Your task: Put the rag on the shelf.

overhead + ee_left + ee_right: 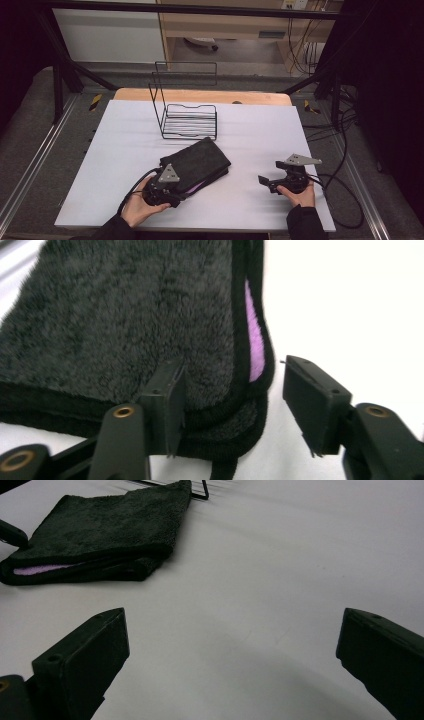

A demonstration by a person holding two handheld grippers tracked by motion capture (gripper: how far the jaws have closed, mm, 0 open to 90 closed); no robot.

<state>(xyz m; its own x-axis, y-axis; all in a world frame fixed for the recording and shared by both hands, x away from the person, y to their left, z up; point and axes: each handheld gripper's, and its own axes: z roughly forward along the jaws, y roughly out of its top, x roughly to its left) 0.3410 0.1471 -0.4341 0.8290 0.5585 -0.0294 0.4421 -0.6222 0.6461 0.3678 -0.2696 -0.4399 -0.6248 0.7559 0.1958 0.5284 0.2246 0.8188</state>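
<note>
Folded black towel [196,164] lies at the lower middle of the high view, on the white table [260,135], just in front of the black wire rack [187,120] and apart from it, with a strip of lilac lining [255,340] showing along one folded edge. I judge the step in hand to be the grasp on the towel's near corner. My left gripper [172,192] sits at that corner, in the lower left of the high view; in the left gripper view its jaws stand partly apart, one jaw lying on top of the pile at the lower centre, the other out over bare table at the lower right, with the hemmed corner between them. The outer pad plainly does not press the cloth; whether the inner one merely rests on the pile or pushes into it I cannot quite tell from this angle. My right gripper [267,182] waits at the lower right of the high view, jaws spread wide over bare table, holding nothing. The next move, as I judge it, calls for closing the left jaws fully on all the folded layers at the corner, so the stack lifts as one, and then for carrying it toward the rack.
</note>
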